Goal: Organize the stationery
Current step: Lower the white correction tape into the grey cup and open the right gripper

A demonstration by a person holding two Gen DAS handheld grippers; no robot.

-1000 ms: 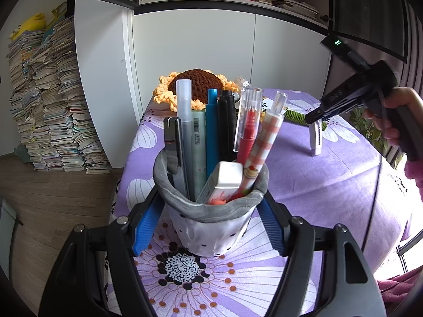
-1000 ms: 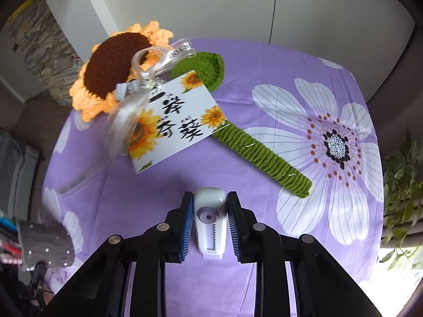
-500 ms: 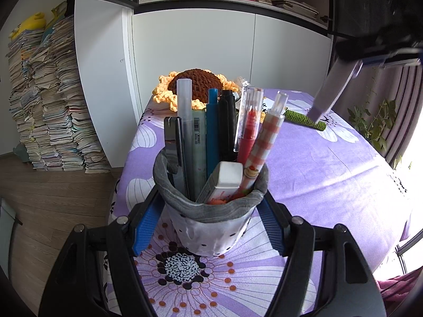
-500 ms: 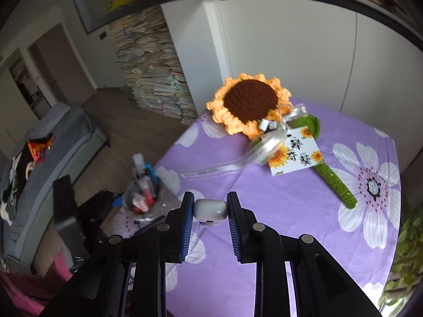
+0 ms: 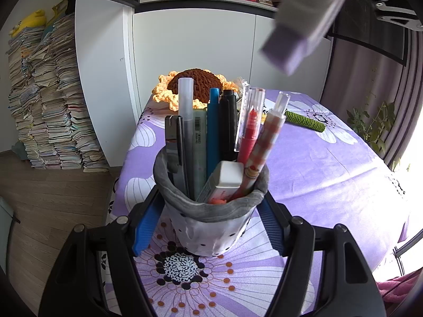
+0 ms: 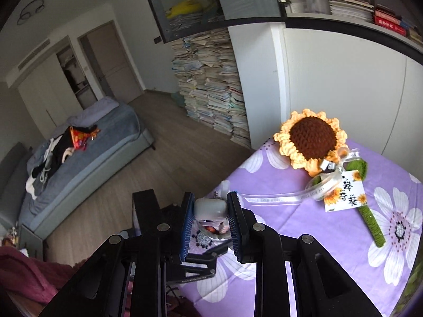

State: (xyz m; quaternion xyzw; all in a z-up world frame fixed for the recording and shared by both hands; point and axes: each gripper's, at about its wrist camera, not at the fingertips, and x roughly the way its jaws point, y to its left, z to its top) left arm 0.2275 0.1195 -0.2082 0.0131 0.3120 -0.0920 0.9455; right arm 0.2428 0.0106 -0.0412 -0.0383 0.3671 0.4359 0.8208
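Note:
A grey dotted fabric pen holder (image 5: 211,227) stands upright on the purple flowered tablecloth, filled with several pens and a white eraser (image 5: 227,175). My left gripper (image 5: 211,219) is shut on it, one blue pad pressing each side. My right gripper (image 6: 210,207) is shut on a small white-grey correction tape (image 6: 210,206). In the left wrist view the correction tape (image 5: 304,21) hangs blurred in the air, above and to the right of the pens. In the right wrist view the pen holder (image 6: 211,231) shows just below the held piece, mostly hidden by it.
A crochet sunflower (image 6: 312,138) with a green stem and a paper tag (image 6: 343,194) lies at the table's far side. The table edge (image 5: 124,163) drops to a wooden floor on the left. Stacked papers (image 5: 47,105) stand by the white cabinet. A plant (image 5: 370,124) stands at the right.
My right gripper has lifted the correction tape off the table near the sunflower stem and carried it up and over toward the pen holder. The left gripper and holder have stayed still.

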